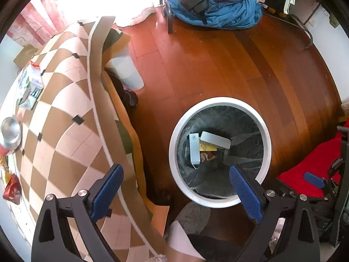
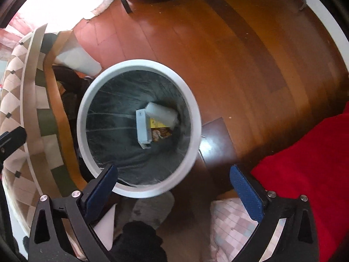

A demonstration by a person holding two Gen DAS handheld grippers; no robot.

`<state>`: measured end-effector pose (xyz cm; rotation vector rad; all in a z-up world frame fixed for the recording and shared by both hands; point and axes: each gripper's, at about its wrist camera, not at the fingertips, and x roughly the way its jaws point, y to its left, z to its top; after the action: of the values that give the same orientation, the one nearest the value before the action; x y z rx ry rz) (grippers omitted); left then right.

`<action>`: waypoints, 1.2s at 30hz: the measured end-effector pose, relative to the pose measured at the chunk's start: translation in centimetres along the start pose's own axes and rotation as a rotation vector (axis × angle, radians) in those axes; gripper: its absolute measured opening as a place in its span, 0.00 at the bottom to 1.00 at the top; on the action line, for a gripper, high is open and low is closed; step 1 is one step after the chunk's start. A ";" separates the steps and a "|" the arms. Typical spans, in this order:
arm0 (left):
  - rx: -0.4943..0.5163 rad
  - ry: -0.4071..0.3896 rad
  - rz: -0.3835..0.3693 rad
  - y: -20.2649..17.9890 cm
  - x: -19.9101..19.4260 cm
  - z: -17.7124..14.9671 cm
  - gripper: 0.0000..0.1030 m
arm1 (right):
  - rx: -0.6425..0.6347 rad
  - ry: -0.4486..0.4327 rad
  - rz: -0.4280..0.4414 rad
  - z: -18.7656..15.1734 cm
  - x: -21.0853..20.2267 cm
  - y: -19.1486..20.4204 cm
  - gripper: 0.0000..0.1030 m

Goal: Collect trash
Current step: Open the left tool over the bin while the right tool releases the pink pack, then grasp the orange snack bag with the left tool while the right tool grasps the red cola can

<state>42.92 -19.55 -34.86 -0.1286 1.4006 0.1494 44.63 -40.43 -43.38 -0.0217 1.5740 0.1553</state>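
Note:
A round white-rimmed trash bin [image 1: 267, 131] with a dark liner stands on the wooden floor. Inside lie a pale blue box [image 1: 194, 148], a grey flat box [image 1: 216, 139] and a yellow wrapper [image 1: 207, 147]. My left gripper [image 1: 175, 182] is open and empty, above the floor between the table edge and the bin. The bin [image 2: 194, 113] also shows in the right wrist view with the same boxes [image 2: 142, 126]. My right gripper [image 2: 173, 181] is open and empty, above the bin's near rim. The right gripper's blue pad [image 1: 314, 179] shows at the left view's right edge.
A table with a checkered cloth [image 1: 65, 100] is on the left, holding a carton [image 1: 30, 87], a metal bowl [image 1: 11, 131] and a red wrapper [image 1: 12, 191]. A chair with blue clothes [image 1: 218, 11] stands far back. A red cushion [image 2: 305, 163] is at the right.

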 end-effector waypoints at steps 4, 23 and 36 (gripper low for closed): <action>0.005 -0.017 0.007 -0.1 -1.4 -0.7 0.96 | 0.018 -0.019 -0.022 -0.6 -1.5 -0.1 1.00; -0.011 -0.123 -0.048 0.4 -10.6 -4.3 0.96 | 0.018 -0.150 -0.010 -4.9 -12.4 1.4 1.00; -0.043 -0.263 -0.073 3.4 -19.0 -7.1 0.96 | 0.032 -0.297 0.068 -8.2 -22.1 3.8 1.00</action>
<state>32.31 -18.04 -17.31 -0.1886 1.1296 0.1307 36.27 -39.42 -21.01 0.0776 1.2815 0.1781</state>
